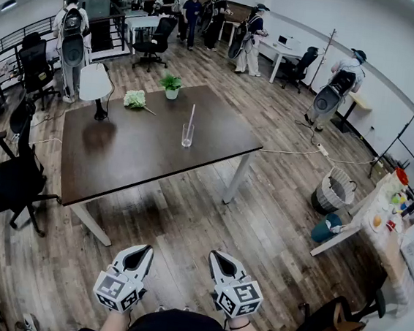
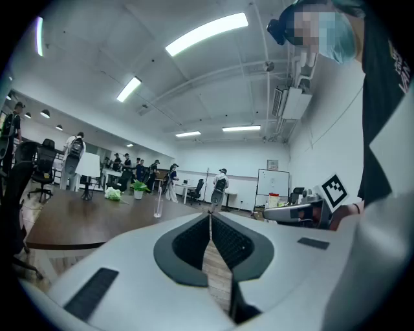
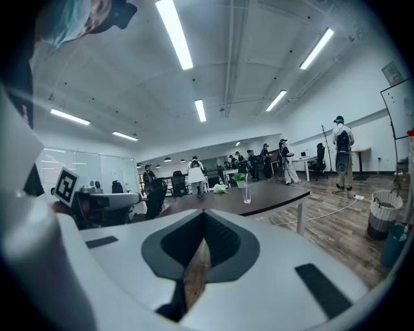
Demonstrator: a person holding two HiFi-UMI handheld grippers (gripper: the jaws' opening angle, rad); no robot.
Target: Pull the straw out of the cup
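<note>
Stage: the approach. The person stands well back from the table (image 1: pixel 120 156), and nothing has been gripped yet.
Cup: the clear cup (image 1: pixel 187 135) stands upright on the dark tabletop, towards its right half, apart from the potted plant (image 1: pixel 171 85) and the green bunch (image 1: pixel 134 99) at the far edge.
Straw: the straw (image 1: pixel 192 115) stands in the cup and rises well above the rim, leaning slightly.
Left gripper: the left gripper (image 1: pixel 138 251) is held close to the body, jaws clenched together on nothing.
Right gripper: the right gripper (image 1: pixel 221 258) is likewise near the body, jaws pressed together and empty.
Next move: probably walk to the table's near edge, then part both pairs of jaws before reaching.
Doing it well: one gripper should steady the cup low on its wall, while the other pinches the straw above the rim and draws it along its own lean.
Risk: the cup looks light and tall, so a sideways tug on the straw could tip it.
</note>
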